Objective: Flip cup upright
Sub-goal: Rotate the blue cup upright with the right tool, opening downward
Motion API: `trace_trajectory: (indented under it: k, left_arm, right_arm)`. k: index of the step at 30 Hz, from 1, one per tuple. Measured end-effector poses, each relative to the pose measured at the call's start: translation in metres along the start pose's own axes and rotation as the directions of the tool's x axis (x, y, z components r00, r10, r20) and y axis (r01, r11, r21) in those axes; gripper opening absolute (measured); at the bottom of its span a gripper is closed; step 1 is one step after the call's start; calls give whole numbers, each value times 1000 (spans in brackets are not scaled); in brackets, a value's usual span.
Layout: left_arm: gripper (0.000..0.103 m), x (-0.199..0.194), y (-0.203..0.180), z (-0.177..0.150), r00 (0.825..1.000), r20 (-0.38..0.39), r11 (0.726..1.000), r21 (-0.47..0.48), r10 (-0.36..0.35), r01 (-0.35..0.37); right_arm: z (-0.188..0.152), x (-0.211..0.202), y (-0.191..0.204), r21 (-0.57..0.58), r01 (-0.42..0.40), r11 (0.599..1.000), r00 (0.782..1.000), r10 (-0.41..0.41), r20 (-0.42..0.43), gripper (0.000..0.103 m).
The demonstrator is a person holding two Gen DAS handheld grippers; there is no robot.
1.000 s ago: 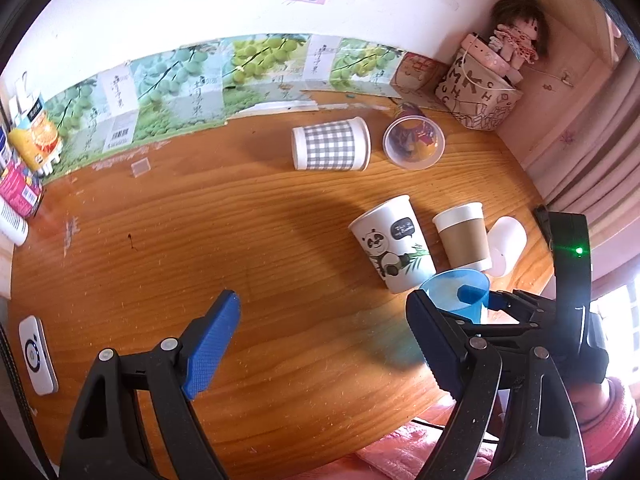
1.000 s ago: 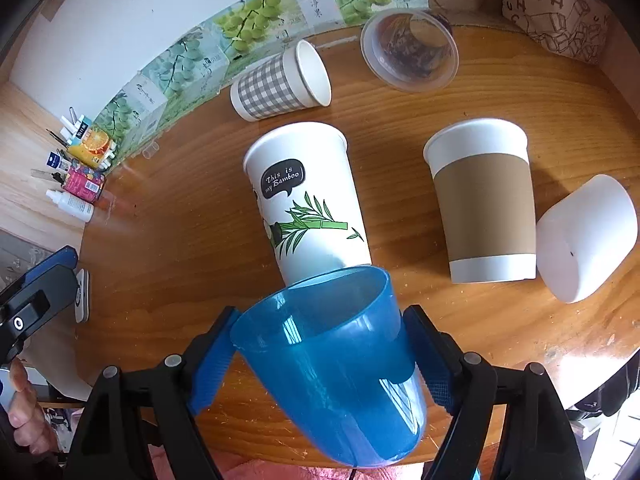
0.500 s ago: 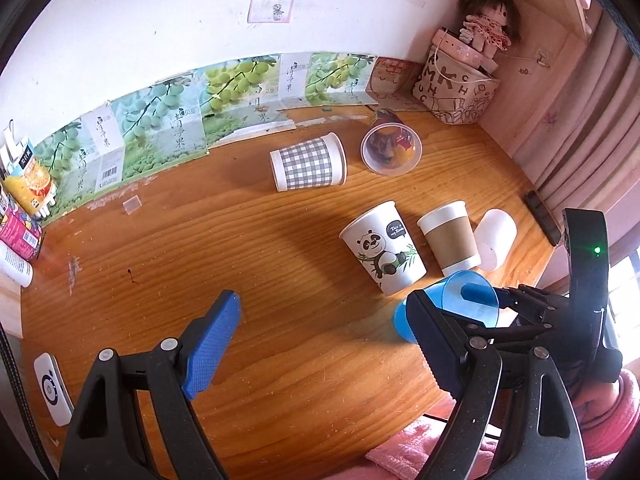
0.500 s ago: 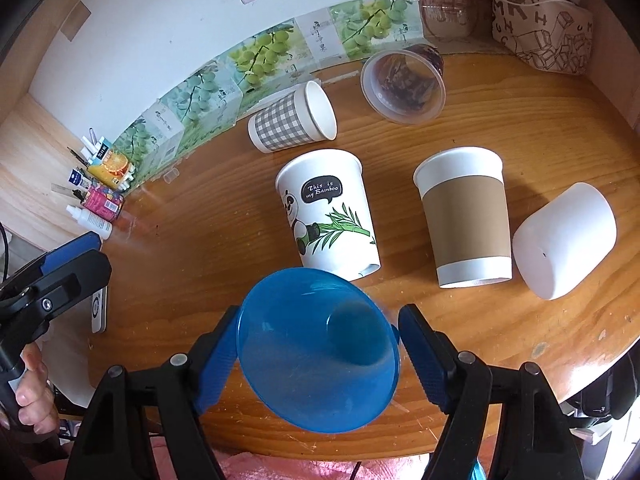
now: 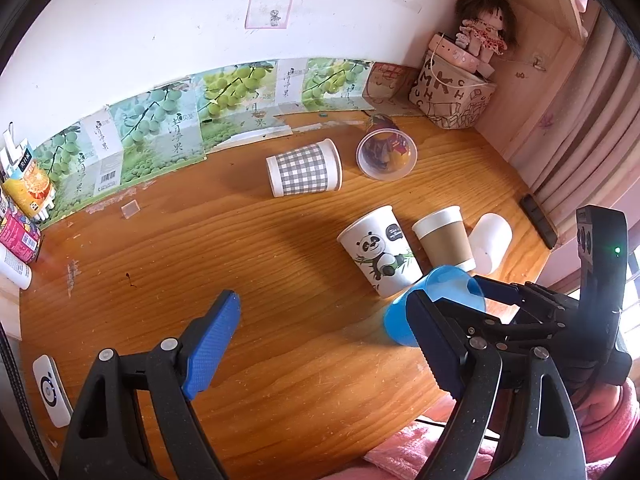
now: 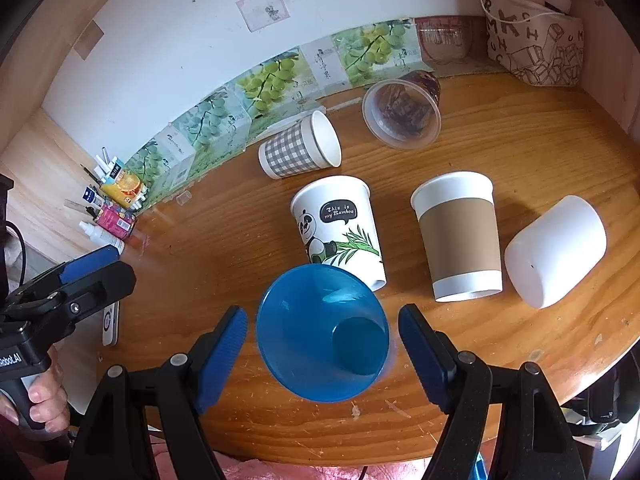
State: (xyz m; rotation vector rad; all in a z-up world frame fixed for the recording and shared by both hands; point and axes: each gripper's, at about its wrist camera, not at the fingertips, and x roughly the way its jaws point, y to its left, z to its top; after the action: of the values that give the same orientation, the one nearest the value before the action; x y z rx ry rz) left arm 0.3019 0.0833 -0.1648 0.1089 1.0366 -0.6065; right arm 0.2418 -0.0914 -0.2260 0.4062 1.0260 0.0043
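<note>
A blue plastic cup (image 6: 324, 332) stands upright on the wooden table (image 6: 520, 140) near its front edge, mouth up. My right gripper (image 6: 322, 346) is open, its blue pads (image 6: 224, 344) on either side of the cup with gaps. In the left wrist view the blue cup (image 5: 436, 304) shows between the right gripper's fingers. My left gripper (image 5: 324, 344) is open and empty above the table's front middle.
Lying on their sides: a panda paper cup (image 6: 340, 228), a brown-sleeved cup (image 6: 460, 236), a white cup (image 6: 556, 252), a checked cup (image 6: 300, 148), a clear plastic cup (image 6: 402, 114). Cartons and bottles (image 6: 116, 200) stand at the left, a patterned bag (image 6: 532, 48) at the back right.
The blue cup went from tilted in my closed right gripper to standing upright on the table. My right gripper opened and let go of it. The left gripper rose and pulled back.
</note>
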Motion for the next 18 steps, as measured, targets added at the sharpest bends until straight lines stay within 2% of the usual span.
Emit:
trace_trajectory:
  k: [5, 9, 15, 18]
  left_arm:
    - [87, -3, -7, -3, 1000, 9, 1000, -13, -20, 20]
    - [87, -10, -11, -5, 999, 32, 998, -62, -29, 31]
    - [89, -17, -22, -8, 998, 55, 985, -171, -3, 12]
    - [89, -20, -31, -14, 998, 37, 973, -228, 47, -38]
  right_arm:
    - [2, -15, -1, -8, -18, 1000, 999, 18, 37, 80]
    - [5, -30, -6, -25, -54, 998, 995, 56, 87, 82]
    - [8, -59, -18, -72, -99, 993, 979, 110, 173, 84]
    - [6, -75, -28, -111, -111, 988, 967, 133, 218, 84]
